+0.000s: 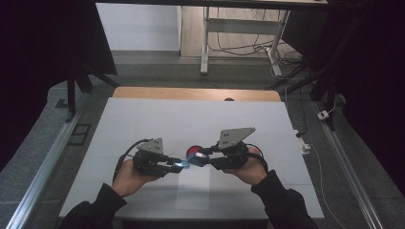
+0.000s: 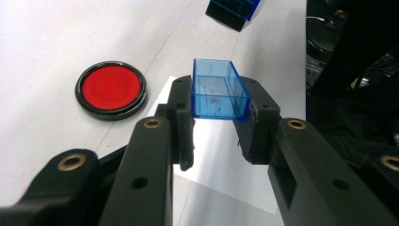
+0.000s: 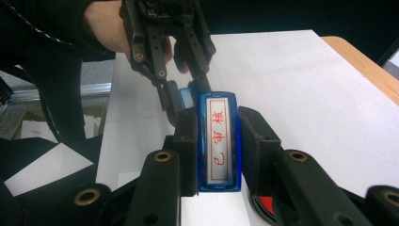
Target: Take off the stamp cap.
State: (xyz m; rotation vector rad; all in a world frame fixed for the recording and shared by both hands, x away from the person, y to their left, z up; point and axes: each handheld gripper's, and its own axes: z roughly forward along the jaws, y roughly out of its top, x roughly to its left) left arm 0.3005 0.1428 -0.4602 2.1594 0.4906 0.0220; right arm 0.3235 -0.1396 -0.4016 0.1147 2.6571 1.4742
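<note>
**Stamp and cap held apart over the paper**

Above the table [image 1: 143, 119], seen from the high view, the left gripper [image 1: 175, 165] and right gripper [image 1: 197, 159] meet tip to tip near the front edge, over a pale sheet of paper [image 1: 193, 191]. A red ink pad [image 1: 193, 151] lies just behind them.

From the left gripper view, the jaws are closed narrow on a clear blue cap [image 2: 217, 90], its open side up. The ink pad [image 2: 111, 87] sits to its left on the table, uncovered.

From the right gripper view, the jaws clamp a blue stamp [image 3: 219, 141], its red-lettered face turned toward the camera.

The step looks like uncapping or inking. To do it well, keep the cap clear and level, turn the stamp face down squarely, and press evenly.
</note>
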